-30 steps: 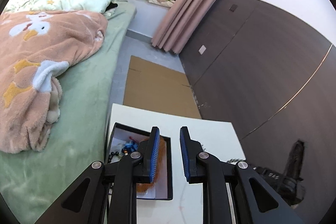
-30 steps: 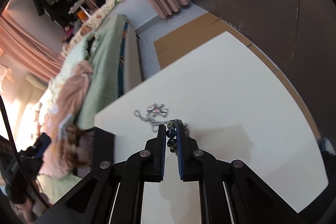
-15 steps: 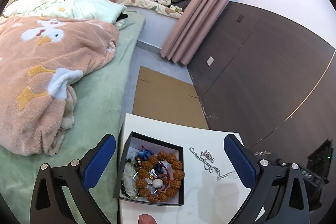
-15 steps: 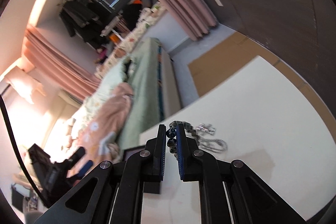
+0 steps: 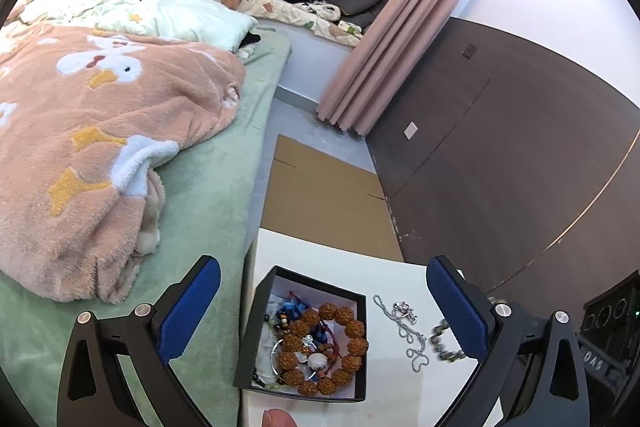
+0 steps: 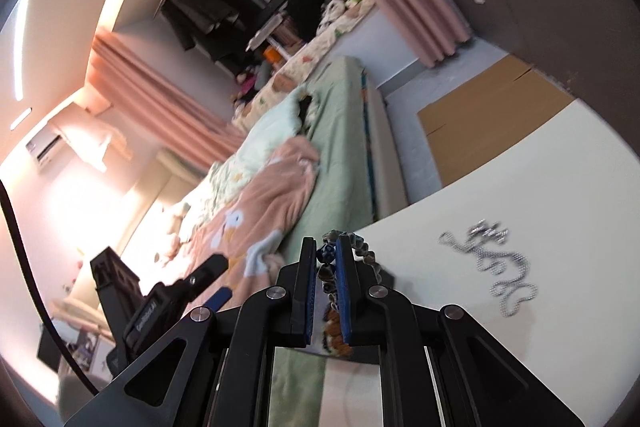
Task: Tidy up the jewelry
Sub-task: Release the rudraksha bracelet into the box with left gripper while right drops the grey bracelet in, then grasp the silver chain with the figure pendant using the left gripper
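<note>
Left wrist view: the left gripper is seen with its fingers spread wide apart, where a second ago they were nearly together above the black box. The brown bead bracelet that was then partly hidden behind those fingers is now seen lying inside the box, on top of the blue and red pieces, with nothing held. That piece can be judged as delivered, and the left gripper as free.

Beside the box, on the side away from the bed, the silver chain is left lying on the white desk, touched by neither gripper. Just beyond the chain from the box, a dark bead bracelet is seen, partly hidden behind the far left finger.

In the right wrist view, the right gripper is shown with its fingers closed on that dark bead bracelet, the beads being pinched between the blue pads and the loose loop draped over the outer finger. Compared with a second ago, the bracelet has been raised off the desk and swung toward the box, whose corner can be made out just beneath the fingers. The silver chain is left behind, well to the far side of the box from the bed. A drop into the box is judged to be the step in hand, with the chain remaining afterward
</note>
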Demonstrator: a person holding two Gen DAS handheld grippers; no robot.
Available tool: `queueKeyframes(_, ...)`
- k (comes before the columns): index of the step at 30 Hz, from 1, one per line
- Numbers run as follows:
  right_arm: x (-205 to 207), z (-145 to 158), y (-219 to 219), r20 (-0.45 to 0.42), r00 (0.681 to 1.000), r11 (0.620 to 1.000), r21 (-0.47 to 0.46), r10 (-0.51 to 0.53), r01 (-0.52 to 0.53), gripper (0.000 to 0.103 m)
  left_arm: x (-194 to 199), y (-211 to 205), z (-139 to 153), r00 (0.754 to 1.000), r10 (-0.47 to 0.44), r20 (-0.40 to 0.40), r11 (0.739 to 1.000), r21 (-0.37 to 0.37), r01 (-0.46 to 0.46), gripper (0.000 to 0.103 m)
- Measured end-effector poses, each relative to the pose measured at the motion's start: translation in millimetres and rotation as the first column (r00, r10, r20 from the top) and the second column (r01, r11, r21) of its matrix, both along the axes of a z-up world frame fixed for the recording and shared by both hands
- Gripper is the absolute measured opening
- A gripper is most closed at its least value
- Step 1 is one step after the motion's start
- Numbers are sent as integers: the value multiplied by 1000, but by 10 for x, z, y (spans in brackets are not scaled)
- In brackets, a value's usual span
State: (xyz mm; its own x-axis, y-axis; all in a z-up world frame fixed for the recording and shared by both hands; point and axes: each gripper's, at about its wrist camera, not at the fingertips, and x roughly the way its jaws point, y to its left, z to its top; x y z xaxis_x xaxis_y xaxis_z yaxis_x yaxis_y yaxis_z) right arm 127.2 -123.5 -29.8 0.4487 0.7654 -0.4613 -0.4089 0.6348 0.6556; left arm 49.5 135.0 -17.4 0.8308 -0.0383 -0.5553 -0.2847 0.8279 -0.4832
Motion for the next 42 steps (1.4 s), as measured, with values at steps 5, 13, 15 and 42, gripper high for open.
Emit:
queueKeyframes(5, -14, -150, 317, -31, 998, 998, 18, 62, -61, 11, -28, 124, -18, 999, 33, -6, 999, -8, -33, 103)
queueKeyframes(13, 133, -470, 615, -195, 971, 991, 14, 136, -136, 31, -39, 266, -67, 997, 73, -20, 997, -19, -74, 103)
queueKeyframes(15, 154, -488, 537, -195, 975, 994, -3, 107, -110, 52, -36, 274, -71, 997, 73, -21, 997, -19, -73, 103)
queueKeyframes(42, 298, -233, -1102, -153, 963, 948, -265, -220, 174, 59, 424, -1109, -62, 960, -275, -62, 953, 112, 280, 92)
